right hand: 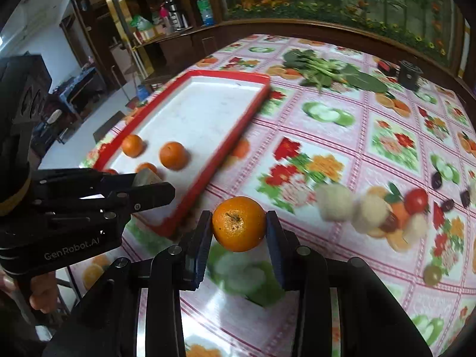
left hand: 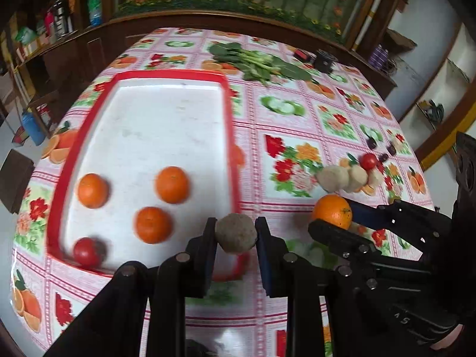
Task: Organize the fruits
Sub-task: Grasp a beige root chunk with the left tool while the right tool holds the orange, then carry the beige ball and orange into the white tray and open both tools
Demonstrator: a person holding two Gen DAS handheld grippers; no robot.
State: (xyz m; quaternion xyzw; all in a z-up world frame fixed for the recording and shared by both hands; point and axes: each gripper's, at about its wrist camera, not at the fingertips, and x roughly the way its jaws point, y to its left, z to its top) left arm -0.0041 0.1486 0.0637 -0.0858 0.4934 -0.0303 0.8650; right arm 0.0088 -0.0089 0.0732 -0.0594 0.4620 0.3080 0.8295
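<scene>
Fruit is gripped in both tools. A round brownish fruit, dull and rough-skinned, is clamped between the 2 pads of the left gripper and is held above the near right corner of a red-rimmed white tray. An orange, stem scar facing the camera, is pinched between the pads of the right gripper and is held over the flowered tablecloth, just beside the tray's right rim.

Seen from the left wrist, 3 oranges lie on the tray: one at 9 o'clock of the brownish fruit, one at 10 o'clock, and one just left of the left pad. A tomato is seen in the tray's near left corner, touching or nearly touching the rim.

At 2 o'clock from the held orange in the right wrist view, 3 pale peeled-looking lumps are blurred on the cloth, near a second tomato and several small dark fruits. A bunch of leafy greens is laid at 12 o'clock on the far side of the table, with a small black canister to its right. Whether the lumps touch one another cannot be told through the blur.
</scene>
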